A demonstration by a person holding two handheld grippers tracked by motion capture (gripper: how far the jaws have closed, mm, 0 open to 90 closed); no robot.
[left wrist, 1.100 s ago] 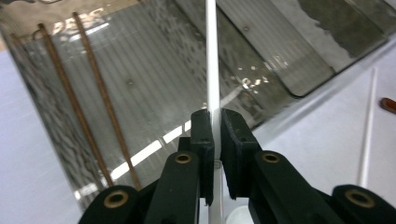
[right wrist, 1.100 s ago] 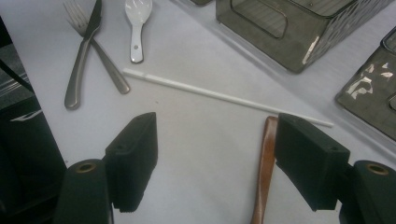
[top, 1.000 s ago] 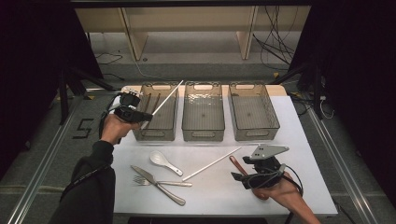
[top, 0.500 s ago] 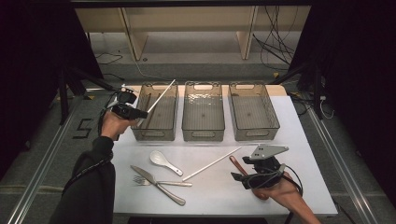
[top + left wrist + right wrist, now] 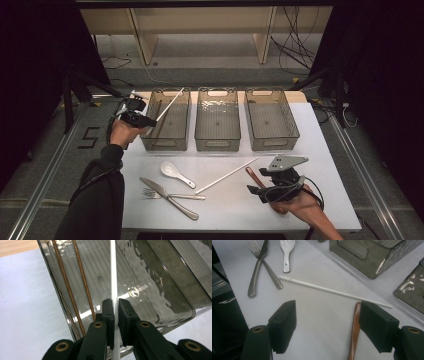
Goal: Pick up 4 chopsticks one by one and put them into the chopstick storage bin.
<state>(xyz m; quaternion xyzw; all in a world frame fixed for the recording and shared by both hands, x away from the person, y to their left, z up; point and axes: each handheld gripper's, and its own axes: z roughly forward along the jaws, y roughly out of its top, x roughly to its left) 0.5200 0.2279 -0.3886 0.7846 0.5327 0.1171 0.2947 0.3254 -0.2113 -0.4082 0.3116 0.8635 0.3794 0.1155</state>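
My left gripper (image 5: 149, 121) is shut on a white chopstick (image 5: 170, 102), which slants up and to the right above the left clear bin (image 5: 165, 146). In the left gripper view the pads (image 5: 109, 311) pinch the white chopstick (image 5: 113, 270) over the bin's near left corner. Two brown chopsticks (image 5: 82, 277) lie inside against the bin's left wall. My right gripper (image 5: 257, 182) rests low at the table's front right. Its jaws (image 5: 327, 320) stand open over bare table, with a brown wooden handle (image 5: 355, 330) beside the right jaw.
A second white chopstick (image 5: 227, 175) lies slanted mid-table, just beyond my right gripper. A white spoon (image 5: 172, 171), a knife (image 5: 165, 192) and a fork (image 5: 175, 196) lie at the front left. The middle bin (image 5: 217, 146) and right bin (image 5: 274, 145) hold nothing.
My left hand has shifted the white chopstick a little to the left and lower over the left bin. The right gripper has kept still.
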